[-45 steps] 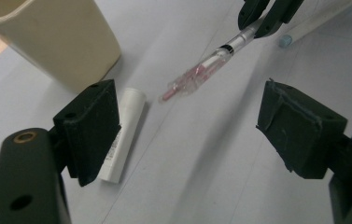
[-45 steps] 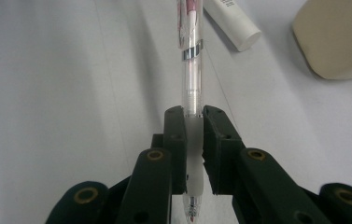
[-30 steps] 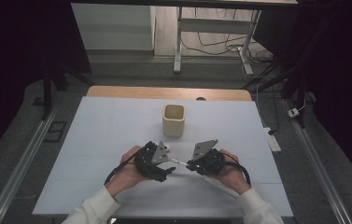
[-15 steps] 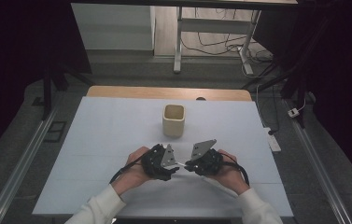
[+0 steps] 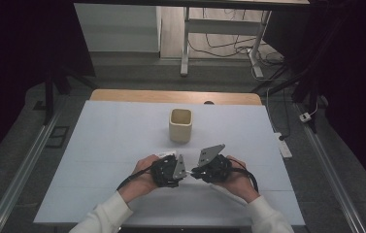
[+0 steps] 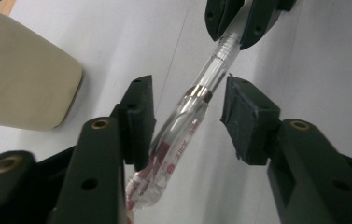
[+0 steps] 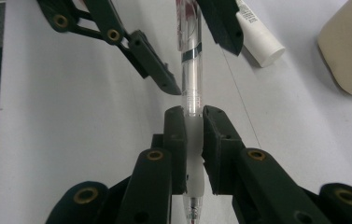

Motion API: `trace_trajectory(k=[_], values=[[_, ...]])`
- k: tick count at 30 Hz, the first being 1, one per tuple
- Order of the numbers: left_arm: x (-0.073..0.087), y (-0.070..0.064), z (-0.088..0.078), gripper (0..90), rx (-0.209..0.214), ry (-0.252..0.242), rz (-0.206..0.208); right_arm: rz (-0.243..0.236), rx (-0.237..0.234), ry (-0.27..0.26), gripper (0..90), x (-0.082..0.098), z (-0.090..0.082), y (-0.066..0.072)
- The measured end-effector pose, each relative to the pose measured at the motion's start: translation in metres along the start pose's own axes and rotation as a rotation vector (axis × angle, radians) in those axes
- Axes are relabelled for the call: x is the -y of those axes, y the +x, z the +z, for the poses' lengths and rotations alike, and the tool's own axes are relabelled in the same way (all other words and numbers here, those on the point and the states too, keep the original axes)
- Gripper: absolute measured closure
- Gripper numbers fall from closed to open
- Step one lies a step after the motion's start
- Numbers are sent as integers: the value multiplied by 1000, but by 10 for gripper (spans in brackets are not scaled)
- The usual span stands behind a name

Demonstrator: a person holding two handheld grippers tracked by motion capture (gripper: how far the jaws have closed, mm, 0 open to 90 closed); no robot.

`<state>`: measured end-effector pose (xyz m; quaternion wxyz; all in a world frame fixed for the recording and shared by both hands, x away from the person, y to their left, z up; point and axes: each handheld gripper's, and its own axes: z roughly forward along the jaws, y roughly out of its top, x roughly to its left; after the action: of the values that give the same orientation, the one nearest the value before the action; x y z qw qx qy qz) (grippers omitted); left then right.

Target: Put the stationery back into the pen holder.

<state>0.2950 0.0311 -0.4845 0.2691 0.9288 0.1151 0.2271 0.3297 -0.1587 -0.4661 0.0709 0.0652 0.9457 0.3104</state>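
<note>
High view first: my left gripper (image 5: 183, 171) has slid in toward my right gripper (image 5: 196, 172) since a second ago, so the two now nearly meet at about 6 o'clock on the white table (image 5: 112, 141); my right hand has kept its place. The beige cup (image 5: 180, 125) stands where it stood, at about 12 o'clock from my hands and well apart from them.

My left jaws have just been closing, and the pen (image 6: 183, 123) lies between them. In the left gripper view one pad is at the pen's barrel near the red-printed part, while the other pad stands off it with a clear gap, so they do not clamp it yet. My right jaws are closed on the pen's frosted grip section, both pads pressing its sides, as the right gripper view shows (image 7: 193, 140).

The pen is held up off the table, spanning from my right jaws into my left. It has a clear plastic barrel with a narrow metal band around the middle and red print on the half by my left jaws.

A white tube (image 7: 260, 39) lies on the table just beyond my left gripper, toward the cup.
</note>
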Motion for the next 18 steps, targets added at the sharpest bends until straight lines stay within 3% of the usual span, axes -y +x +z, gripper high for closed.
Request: trace_trajectory(k=[18], values=[[0,-5,7,706,23,34,50,11,-27,-21,787,-3,-3,1]])
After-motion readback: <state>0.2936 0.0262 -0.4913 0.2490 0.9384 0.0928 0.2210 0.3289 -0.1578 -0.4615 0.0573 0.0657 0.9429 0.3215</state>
